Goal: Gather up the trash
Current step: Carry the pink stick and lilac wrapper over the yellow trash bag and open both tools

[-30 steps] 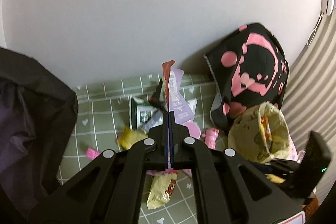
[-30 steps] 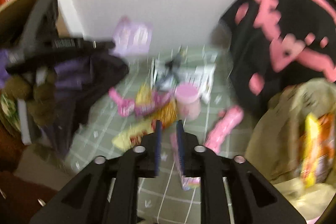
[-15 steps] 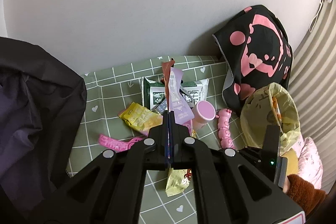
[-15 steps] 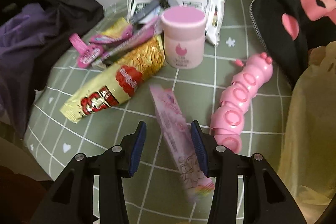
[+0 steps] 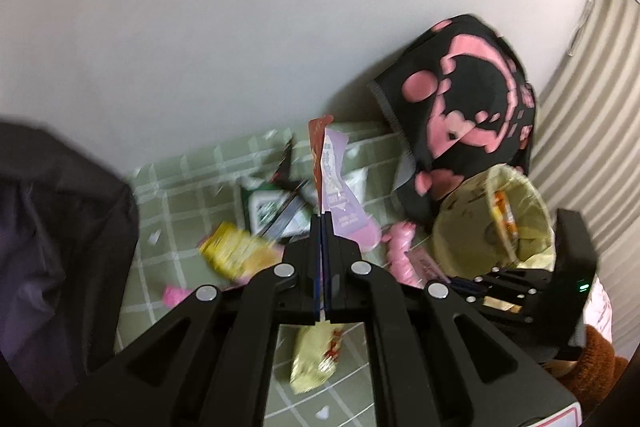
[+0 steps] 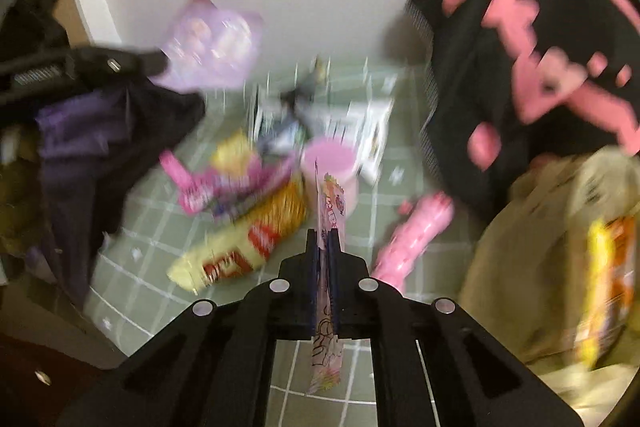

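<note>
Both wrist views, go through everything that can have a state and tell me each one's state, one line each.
Left tool: shut on the purple wrapper.
Right tool: shut on the pink wrapper.
Yellow trash bag: mouth open, packets inside.
Pink tub: upright, lid on.
Yellow snack packet: lying flat on the green cloth.
Pink caterpillar toy: lying on the cloth.

right gripper (image 6: 325, 239) clamping pink wrapper (image 6: 329, 203), green checked mat (image 6: 160, 219)

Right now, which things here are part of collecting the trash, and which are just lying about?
Job:
left gripper, purple wrapper
right gripper, pink wrapper
yellow snack bag
yellow trash bag

Lying about:
black-and-pink bag
pink caterpillar toy
dark cloth
</note>
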`<state>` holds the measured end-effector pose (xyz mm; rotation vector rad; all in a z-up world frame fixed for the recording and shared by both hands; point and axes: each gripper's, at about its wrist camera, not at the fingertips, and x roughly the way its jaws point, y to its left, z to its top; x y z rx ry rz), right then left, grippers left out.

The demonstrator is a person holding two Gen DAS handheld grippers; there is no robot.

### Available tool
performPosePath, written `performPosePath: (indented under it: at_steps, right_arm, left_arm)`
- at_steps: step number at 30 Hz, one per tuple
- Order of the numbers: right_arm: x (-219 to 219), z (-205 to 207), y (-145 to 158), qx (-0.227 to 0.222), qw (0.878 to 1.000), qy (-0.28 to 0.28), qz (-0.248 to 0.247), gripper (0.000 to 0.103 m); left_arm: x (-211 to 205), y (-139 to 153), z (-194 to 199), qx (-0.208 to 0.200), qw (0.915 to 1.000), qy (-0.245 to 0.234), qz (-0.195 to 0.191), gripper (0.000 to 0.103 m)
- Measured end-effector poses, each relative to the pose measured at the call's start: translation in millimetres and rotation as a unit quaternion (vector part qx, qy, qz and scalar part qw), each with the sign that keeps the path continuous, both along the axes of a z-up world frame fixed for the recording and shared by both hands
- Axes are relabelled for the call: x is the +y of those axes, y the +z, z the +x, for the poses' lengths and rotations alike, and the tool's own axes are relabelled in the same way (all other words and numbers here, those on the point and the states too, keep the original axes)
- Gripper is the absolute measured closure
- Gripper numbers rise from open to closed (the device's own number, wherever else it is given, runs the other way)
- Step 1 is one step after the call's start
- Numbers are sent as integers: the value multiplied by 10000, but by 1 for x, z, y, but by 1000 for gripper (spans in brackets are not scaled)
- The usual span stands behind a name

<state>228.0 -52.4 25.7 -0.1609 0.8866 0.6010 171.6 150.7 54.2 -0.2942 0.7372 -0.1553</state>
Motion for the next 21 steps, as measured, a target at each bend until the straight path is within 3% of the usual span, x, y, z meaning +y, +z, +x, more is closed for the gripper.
performPosePath:
  at_steps: [6,10,15,21]
  right_arm:
    - [-42,4,78,-858,9949,-485,194,97]
    - [-84,3,107,-1253,9879,-910,88,97]
    - [-139,-5,124,-1474,9771,-1533,-39,97]
    - [-195,-19,131,-1592,9633,-2161,-85,97]
  left_arm:
    - [-38,50,25,-582,9967,-568,-79,103]
    - [-73,69,41,-750,9916,-1039,-184,103]
    - [-134,76,56,-806,9820,-1706,-114,103]
    - [-202,69,69,-596,9680,-2438,-31,103]
